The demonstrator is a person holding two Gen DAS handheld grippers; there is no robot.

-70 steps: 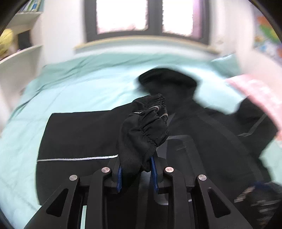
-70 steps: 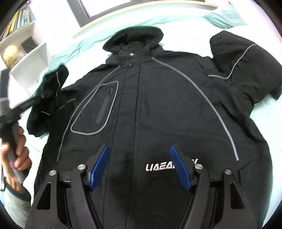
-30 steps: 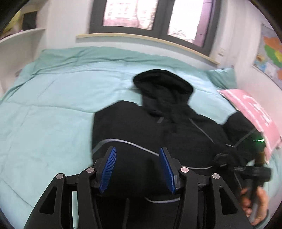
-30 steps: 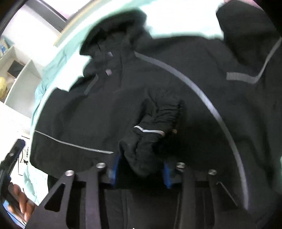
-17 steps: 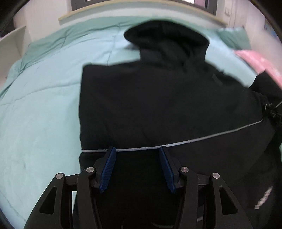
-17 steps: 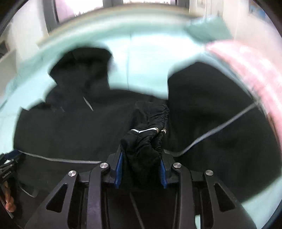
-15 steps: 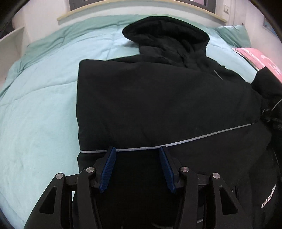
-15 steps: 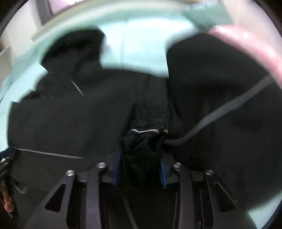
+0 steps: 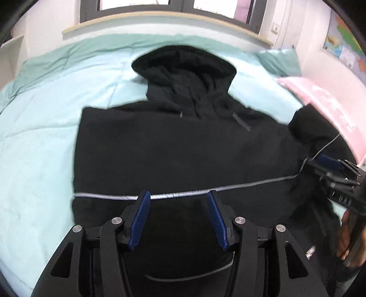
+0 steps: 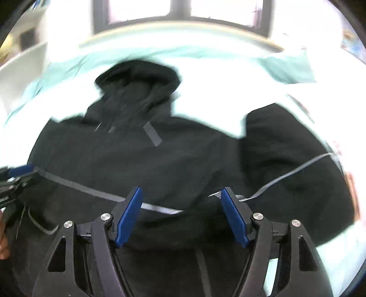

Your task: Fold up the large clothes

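Note:
A black hooded jacket [image 9: 183, 150] lies on the bed, hood [image 9: 183, 66] toward the window. Its left sleeve is folded across the chest, a grey reflective stripe [image 9: 183, 194] running along it. In the right wrist view the jacket [image 10: 137, 160] fills the middle, with the other sleeve [image 10: 292, 164] bunched at the right. My left gripper [image 9: 178, 219] is open and empty above the folded sleeve. My right gripper [image 10: 181, 214] is open and empty above the jacket; it also shows in the left wrist view [image 9: 331, 169] at the right edge.
The jacket lies on a light green duvet [image 9: 41, 128]. A pink pillow [image 9: 320, 102] and a green pillow [image 9: 281, 61] lie at the right. A window sill [image 9: 160, 20] runs behind the bed. White shelves [image 10: 22, 57] stand at the far left.
My right gripper has let go of the sleeve cuff and opened. My left gripper has stayed open above the folded sleeve and pulled back slightly.

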